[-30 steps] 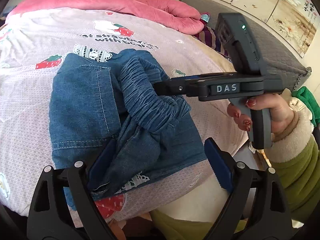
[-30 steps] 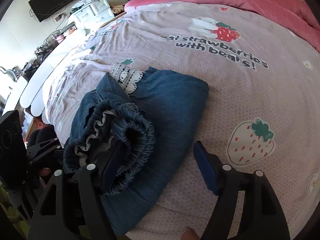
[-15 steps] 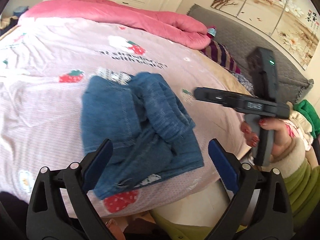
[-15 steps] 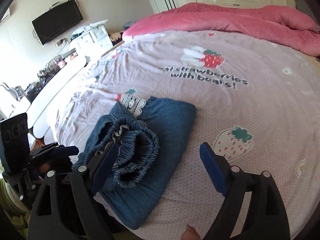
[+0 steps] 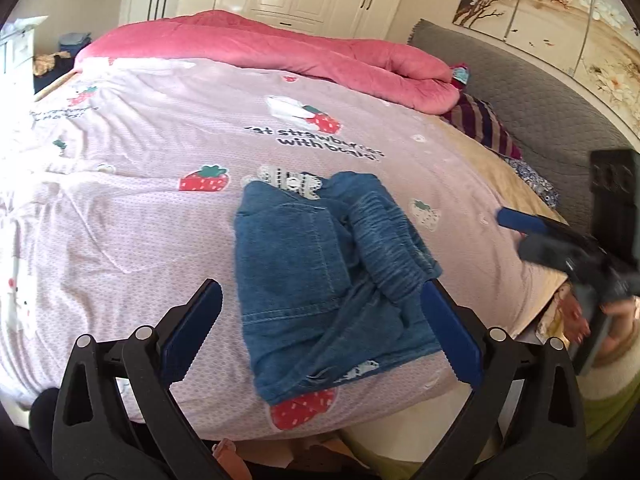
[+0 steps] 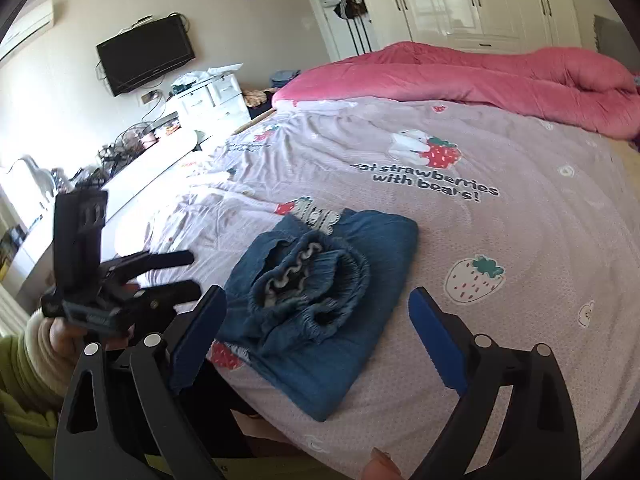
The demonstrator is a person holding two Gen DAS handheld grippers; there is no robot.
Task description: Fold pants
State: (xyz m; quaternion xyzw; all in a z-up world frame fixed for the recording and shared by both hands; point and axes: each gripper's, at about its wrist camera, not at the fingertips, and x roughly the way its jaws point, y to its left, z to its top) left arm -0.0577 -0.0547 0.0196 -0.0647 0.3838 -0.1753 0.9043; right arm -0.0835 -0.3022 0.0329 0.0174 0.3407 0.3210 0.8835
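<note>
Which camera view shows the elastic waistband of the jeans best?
The right wrist view: the waistband faces the camera, open on top of the folded jeans, with its ruffled inner edge visible. The left wrist view shows it only from the side, as a ribbed roll beside the pocket.
</note>
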